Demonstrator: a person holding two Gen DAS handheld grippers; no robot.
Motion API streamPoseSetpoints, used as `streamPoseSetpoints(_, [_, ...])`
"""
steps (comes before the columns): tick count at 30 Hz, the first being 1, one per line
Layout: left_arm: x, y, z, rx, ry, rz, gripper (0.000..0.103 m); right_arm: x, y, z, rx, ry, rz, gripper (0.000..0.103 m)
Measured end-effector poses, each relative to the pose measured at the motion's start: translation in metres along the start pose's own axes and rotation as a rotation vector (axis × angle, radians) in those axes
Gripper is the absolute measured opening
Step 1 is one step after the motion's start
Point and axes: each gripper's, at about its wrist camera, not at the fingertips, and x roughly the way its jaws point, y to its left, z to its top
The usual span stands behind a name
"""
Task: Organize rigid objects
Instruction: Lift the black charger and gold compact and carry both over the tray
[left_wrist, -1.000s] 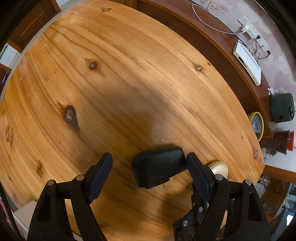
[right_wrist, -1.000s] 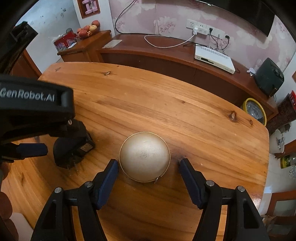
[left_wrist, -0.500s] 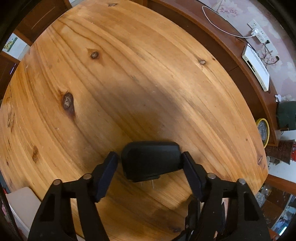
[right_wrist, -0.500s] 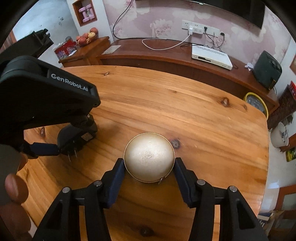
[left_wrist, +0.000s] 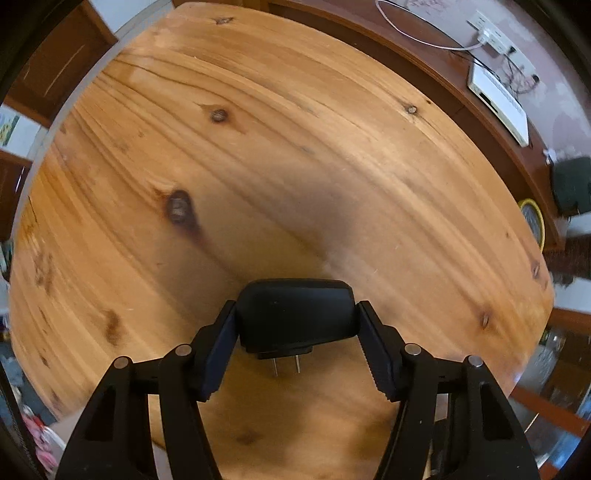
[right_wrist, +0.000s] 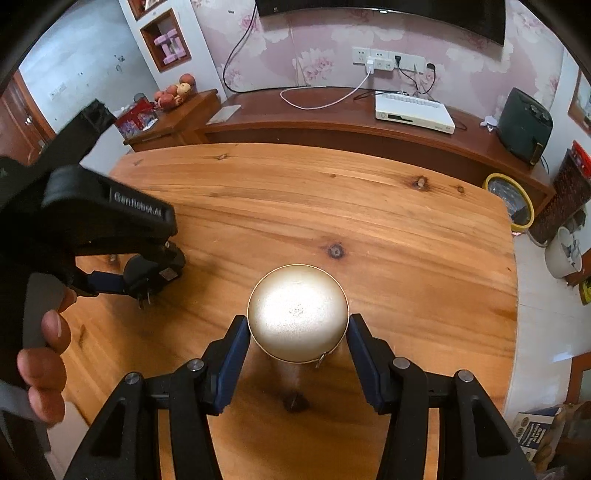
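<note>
The black plug adapter (left_wrist: 297, 314) sits between the pads of the left gripper (left_wrist: 297, 345), its two metal prongs (left_wrist: 286, 365) pointing back toward the camera; the jaws are closing, and both pads already press on its sides; in the right wrist view the adapter (right_wrist: 155, 271) hangs clear of the table (right_wrist: 332, 206), left of the dome and well apart from it. The pale gold dome (right_wrist: 297, 312) is clasped by the right gripper (right_wrist: 297, 334), one blue pad on each side of its rim; a small metal ring hangs from the rim's near edge; a shadow lies on the wood below the dome, so it appears lifted, though how far I cannot tell. A hand (right_wrist: 44, 354) grips the left tool's handle at the left edge of that view, left of the dome. Past the table's far edge from the dome runs a dark wooden sideboard (right_wrist: 332, 122); on it lie a white set-top box (right_wrist: 413, 112) and a white cable; a dark green speaker-like box (right_wrist: 524, 125) stands at its right end. A yellow-rimmed bin (right_wrist: 511, 203) stands on the floor off the table's right corner, right of the dome.
</note>
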Motion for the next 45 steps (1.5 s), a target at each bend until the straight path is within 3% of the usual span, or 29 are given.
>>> streamPoseSetpoints(11, [-0.086, 0.025, -0.036, 0.206, -0.064, -0.038, 0.066, -0.078, 0.03, -0.014, -0.047, -0.087, 0.012, 0.054])
streamPoseSetpoints(22, [-0.171, 0.072, -0.115, 0.418, -0.189, -0.07, 0.067, -0.187, 0.088, -0.061, -0.107, -0.178, -0.001, 0.054])
streamPoseSetpoints(32, [-0.205, 0.123, -0.183, 0.525, -0.288, -0.062, 0.067, -0.26, 0.129, -0.111, -0.13, -0.232, 0.008, 0.055])
streamPoseSetpoints(40, [-0.222, 0.153, -0.23, 0.602, -0.394, -0.043, 0.067, -0.291, 0.149, -0.141, -0.134, -0.247, 0.006, 0.055])
streamPoseSetpoints(45, [-0.211, 0.164, -0.25, 0.637, -0.42, -0.025, 0.067, -0.292, 0.159, -0.162, -0.132, -0.246, -0.002, 0.055])
